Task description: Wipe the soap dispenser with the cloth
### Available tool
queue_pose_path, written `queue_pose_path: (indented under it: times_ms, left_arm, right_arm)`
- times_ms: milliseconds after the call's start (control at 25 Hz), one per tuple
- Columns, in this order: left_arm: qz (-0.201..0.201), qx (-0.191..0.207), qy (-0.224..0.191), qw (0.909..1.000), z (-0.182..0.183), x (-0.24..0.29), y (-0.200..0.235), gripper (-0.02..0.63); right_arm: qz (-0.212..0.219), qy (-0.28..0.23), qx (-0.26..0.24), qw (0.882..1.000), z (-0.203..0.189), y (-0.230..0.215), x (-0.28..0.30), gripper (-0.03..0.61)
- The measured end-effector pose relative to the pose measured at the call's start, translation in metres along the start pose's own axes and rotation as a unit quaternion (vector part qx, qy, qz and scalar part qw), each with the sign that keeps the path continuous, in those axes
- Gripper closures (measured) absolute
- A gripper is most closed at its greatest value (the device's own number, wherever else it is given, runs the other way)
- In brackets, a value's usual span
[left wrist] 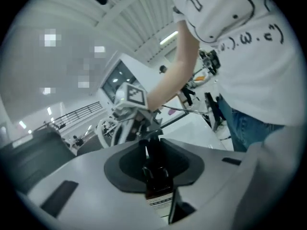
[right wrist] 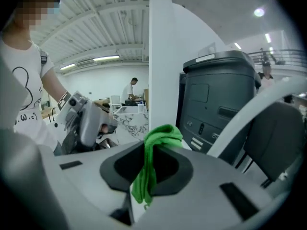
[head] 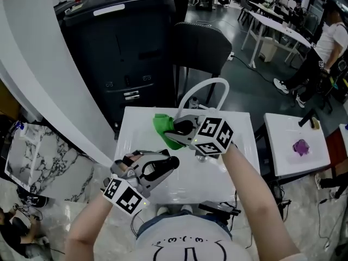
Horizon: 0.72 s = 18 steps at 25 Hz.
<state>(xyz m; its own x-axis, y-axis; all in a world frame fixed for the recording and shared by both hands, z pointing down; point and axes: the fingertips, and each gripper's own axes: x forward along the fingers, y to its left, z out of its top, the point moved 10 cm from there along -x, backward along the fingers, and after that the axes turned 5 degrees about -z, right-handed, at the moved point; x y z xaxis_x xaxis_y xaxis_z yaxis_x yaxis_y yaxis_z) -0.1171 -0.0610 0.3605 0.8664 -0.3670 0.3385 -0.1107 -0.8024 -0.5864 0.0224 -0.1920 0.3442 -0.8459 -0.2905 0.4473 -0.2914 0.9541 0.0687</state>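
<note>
On the left in the head view, my left gripper (head: 159, 170) is shut on a dark soap dispenser (head: 169, 163) and holds it above the white table (head: 234, 173). In the left gripper view the brown bottle with its white label (left wrist: 157, 188) sits between the jaws of the left gripper (left wrist: 154, 166), its black pump pointing away. My right gripper (head: 178, 130) is shut on a green cloth (head: 162, 125), just beyond the dispenser and apart from it. In the right gripper view the cloth (right wrist: 160, 135) hangs bunched from between the jaws of the right gripper (right wrist: 146, 171).
A white curved tube (head: 204, 88) arches at the table's far edge. Behind it stand a black chair (head: 201, 48) and a dark cabinet (head: 125, 42). A small white side table (head: 283, 162) with a purple item (head: 300, 147) is to the right. A marble slab (head: 38, 156) lies to the left.
</note>
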Motion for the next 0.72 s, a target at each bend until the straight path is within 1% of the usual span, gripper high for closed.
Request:
queue_pose_path:
  times_ms: [40,120,200,240,280,360,480,520,560,640,680,720]
  left_arm:
    - [0.017,-0.030,-0.008,0.9994,-0.003,-0.004,0.006,0.509]
    - [0.049,-0.081,-0.027,0.9952,-0.007,-0.011,0.018,0.511]
    - [0.079,-0.129,-0.047,0.9874,-0.009,-0.016,0.029,0.512]
    - [0.093,-0.160,-0.055,0.9811,-0.011,-0.019,0.034,0.512]
    - [0.108,-0.195,-0.061,0.9728,-0.013,-0.021,0.039,0.514]
    - [0.140,-0.261,-0.078,0.9521,-0.018,-0.026,0.049,0.515]
    - [0.182,-0.345,-0.110,0.9141,-0.020,-0.032,0.063,0.517]
    - [0.191,-0.363,-0.117,0.9043,-0.020,-0.032,0.067,0.517]
    - [0.198,-0.374,-0.120,0.8981,-0.019,-0.031,0.070,0.517]
    - [0.210,-0.383,-0.124,0.8911,-0.017,-0.029,0.075,0.517]
    - [0.216,-0.390,-0.126,0.8861,-0.016,-0.028,0.076,0.517]
    - [0.221,-0.402,-0.132,0.8789,-0.015,-0.028,0.077,0.517]
  right_arm:
    - [-0.005,-0.006,0.011,1.000,-0.005,0.001,-0.004,0.531]
    - [-0.022,-0.010,0.027,0.999,-0.015,0.003,-0.010,0.529]
    - [-0.050,-0.005,0.035,0.998,-0.025,0.006,-0.016,0.529]
    - [-0.066,-0.001,0.040,0.997,-0.030,0.008,-0.018,0.531]
    - [-0.082,0.003,0.046,0.996,-0.034,0.010,-0.020,0.531]
    - [-0.110,0.004,0.070,0.991,-0.044,0.016,-0.020,0.529]
    - [-0.145,-0.012,0.122,0.982,-0.063,0.030,-0.014,0.529]
    - [-0.152,-0.022,0.141,0.978,-0.068,0.035,-0.011,0.529]
    - [-0.155,-0.032,0.159,0.975,-0.073,0.040,-0.007,0.531]
    - [-0.151,-0.043,0.183,0.971,-0.079,0.050,0.003,0.531]
    - [-0.147,-0.044,0.187,0.970,-0.080,0.056,0.009,0.531]
    - [-0.146,-0.043,0.187,0.971,-0.082,0.061,0.015,0.531]
